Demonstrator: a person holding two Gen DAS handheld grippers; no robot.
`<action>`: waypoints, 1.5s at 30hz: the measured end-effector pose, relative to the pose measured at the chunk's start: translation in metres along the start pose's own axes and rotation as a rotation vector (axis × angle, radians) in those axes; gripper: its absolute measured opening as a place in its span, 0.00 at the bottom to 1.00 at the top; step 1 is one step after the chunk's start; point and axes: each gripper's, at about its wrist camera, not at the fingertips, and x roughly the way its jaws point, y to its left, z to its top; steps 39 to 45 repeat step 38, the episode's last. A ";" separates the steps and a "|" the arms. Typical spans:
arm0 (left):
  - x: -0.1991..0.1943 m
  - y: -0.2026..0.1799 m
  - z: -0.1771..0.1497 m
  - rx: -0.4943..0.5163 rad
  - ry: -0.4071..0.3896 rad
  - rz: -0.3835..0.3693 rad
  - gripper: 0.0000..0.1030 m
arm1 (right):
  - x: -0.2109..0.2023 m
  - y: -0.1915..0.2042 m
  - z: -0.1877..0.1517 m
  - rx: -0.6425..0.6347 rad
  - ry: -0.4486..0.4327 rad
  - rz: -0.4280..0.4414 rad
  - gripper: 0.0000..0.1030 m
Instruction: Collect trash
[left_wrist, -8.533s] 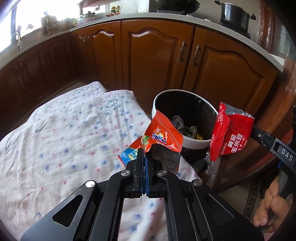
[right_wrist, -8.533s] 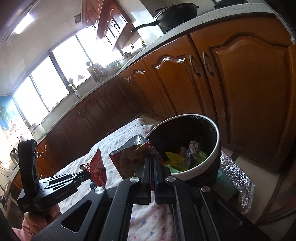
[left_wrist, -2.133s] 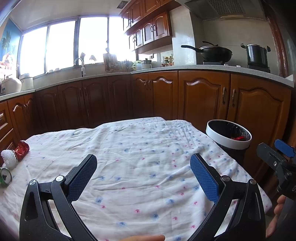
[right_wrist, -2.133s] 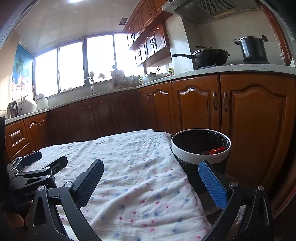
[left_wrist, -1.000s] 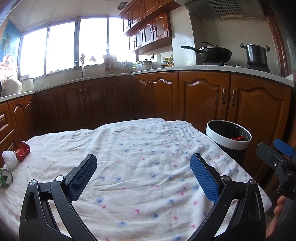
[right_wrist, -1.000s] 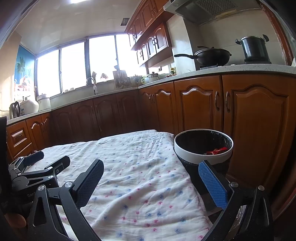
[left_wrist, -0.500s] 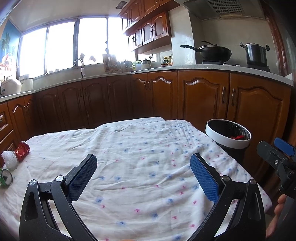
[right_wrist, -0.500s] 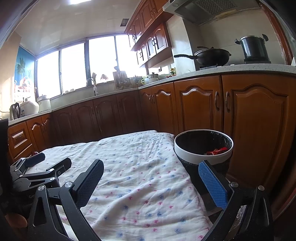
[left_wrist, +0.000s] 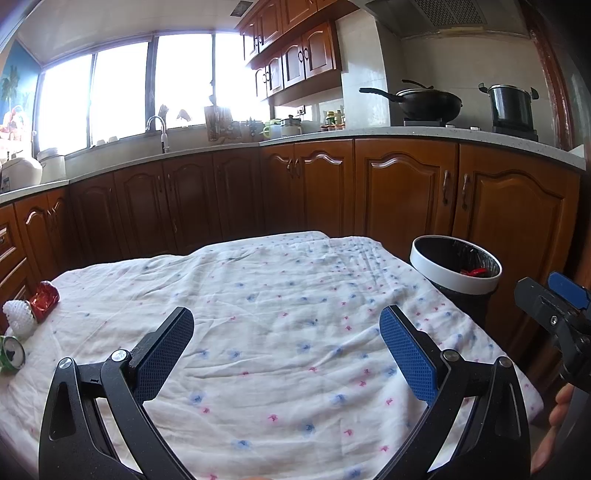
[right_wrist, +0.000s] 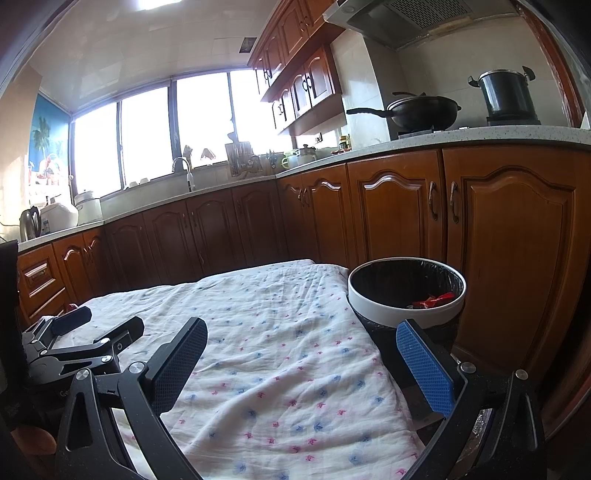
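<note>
Both claws spread wide, nothing held. left gripper (left_wrist: 286, 347) and right gripper (right_wrist: 301, 363) hover over the near part of the tablecloth (left_wrist: 280, 295). Remaining trash sits at the cloth's left edge: red wrapper (left_wrist: 45, 297), white foam net (left_wrist: 18, 314) touching it, green can (left_wrist: 11, 354) just nearer the camera. trash bin (right_wrist: 406, 295) stands off the cloth's far right corner, black liner, red wrapper scrap (right_wrist: 432, 300) inside
</note>
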 end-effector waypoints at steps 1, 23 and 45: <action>0.000 0.000 0.000 0.001 -0.001 0.001 1.00 | 0.000 0.000 0.000 0.000 -0.001 -0.001 1.00; 0.000 0.000 0.001 0.002 0.002 -0.004 1.00 | -0.001 0.003 0.001 0.011 -0.003 -0.005 1.00; 0.010 0.012 0.000 -0.001 0.034 -0.022 1.00 | 0.009 0.004 0.003 0.011 0.027 -0.006 1.00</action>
